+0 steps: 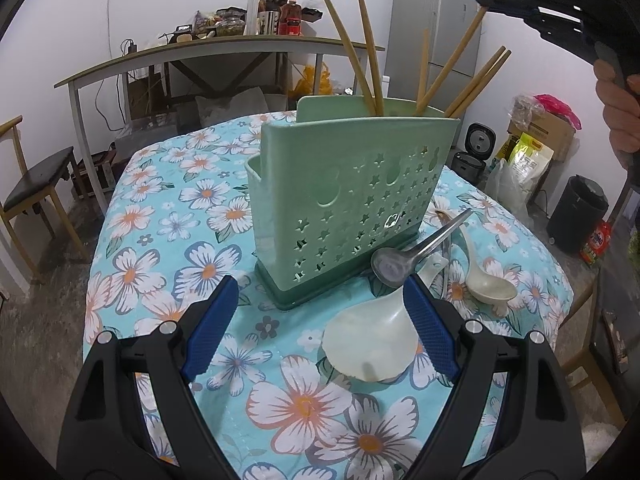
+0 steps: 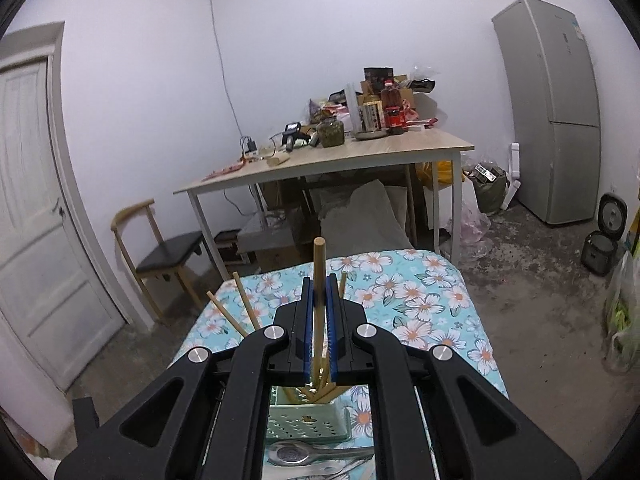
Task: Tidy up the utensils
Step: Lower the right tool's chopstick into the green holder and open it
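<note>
One tan wooden chopstick (image 2: 319, 280) is sitting pinched in right gripper (image 2: 319, 292) above pale green perforated plastic utensil holder (image 1: 344, 200) at frame centre, w/ left gripper (image 1: 320, 320) hovering spread wide.

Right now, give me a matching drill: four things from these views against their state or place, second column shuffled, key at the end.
Things:
1. left gripper
2. right gripper
3. metal spoon
4. green holder

States or places:
A. stands upright on the floral cloth, chopsticks sticking out of the top
B. shut on a chopstick
C. lies on the cloth, bowl end near the holder's base
D. open, nothing between its pads, a pale plastic spoon just ahead

Pairs: 1-D, 2-B, 3-C, 4-A
</note>
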`<act>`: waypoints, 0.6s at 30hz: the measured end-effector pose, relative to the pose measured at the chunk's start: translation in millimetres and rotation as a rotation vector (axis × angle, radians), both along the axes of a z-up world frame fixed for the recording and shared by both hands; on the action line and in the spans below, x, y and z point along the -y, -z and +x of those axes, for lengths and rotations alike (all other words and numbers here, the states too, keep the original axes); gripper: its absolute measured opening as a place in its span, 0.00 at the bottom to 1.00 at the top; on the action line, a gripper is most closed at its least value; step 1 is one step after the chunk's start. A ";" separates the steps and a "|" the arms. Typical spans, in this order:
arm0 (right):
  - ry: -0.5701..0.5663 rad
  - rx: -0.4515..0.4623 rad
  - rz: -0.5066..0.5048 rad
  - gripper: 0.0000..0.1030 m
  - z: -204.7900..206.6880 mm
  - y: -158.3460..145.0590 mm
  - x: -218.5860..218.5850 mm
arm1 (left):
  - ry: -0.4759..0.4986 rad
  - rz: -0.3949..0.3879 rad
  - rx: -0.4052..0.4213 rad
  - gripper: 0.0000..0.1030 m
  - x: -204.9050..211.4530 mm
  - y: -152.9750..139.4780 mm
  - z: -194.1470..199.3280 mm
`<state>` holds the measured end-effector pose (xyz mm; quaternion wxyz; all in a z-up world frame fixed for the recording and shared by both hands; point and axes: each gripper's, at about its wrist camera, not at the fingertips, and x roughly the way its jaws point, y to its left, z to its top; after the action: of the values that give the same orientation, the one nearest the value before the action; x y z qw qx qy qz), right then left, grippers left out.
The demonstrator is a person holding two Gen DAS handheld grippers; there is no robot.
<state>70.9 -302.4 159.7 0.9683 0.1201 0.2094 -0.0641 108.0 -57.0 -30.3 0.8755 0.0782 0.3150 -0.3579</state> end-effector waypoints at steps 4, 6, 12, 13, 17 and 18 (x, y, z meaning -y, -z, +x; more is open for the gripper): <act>-0.010 -0.007 0.016 0.20 5.7 -0.8 -1.0 | 0.000 0.002 0.001 0.78 -0.2 0.7 -0.1; -0.012 0.013 0.033 0.34 4.0 -2.4 2.2 | 0.000 0.001 -0.002 0.78 -0.1 0.8 0.2; -0.009 0.030 0.058 0.38 1.9 -5.3 7.2 | -0.001 -0.001 -0.010 0.78 -0.4 3.1 1.3; -0.006 0.033 0.066 0.38 1.7 -6.1 8.8 | 0.000 -0.001 -0.010 0.78 -0.3 3.2 1.4; 0.004 0.056 0.091 0.39 -6.1 -6.9 13.6 | 0.002 0.002 -0.011 0.78 -0.3 4.1 0.1; 0.008 0.066 0.098 0.41 -10.9 -6.8 15.5 | 0.002 0.003 -0.011 0.78 0.1 3.9 -0.5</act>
<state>60.0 -318.0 166.5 0.9674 0.1702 0.1796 -0.0538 107.5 -57.1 -34.1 0.8733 0.0780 0.3203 -0.3588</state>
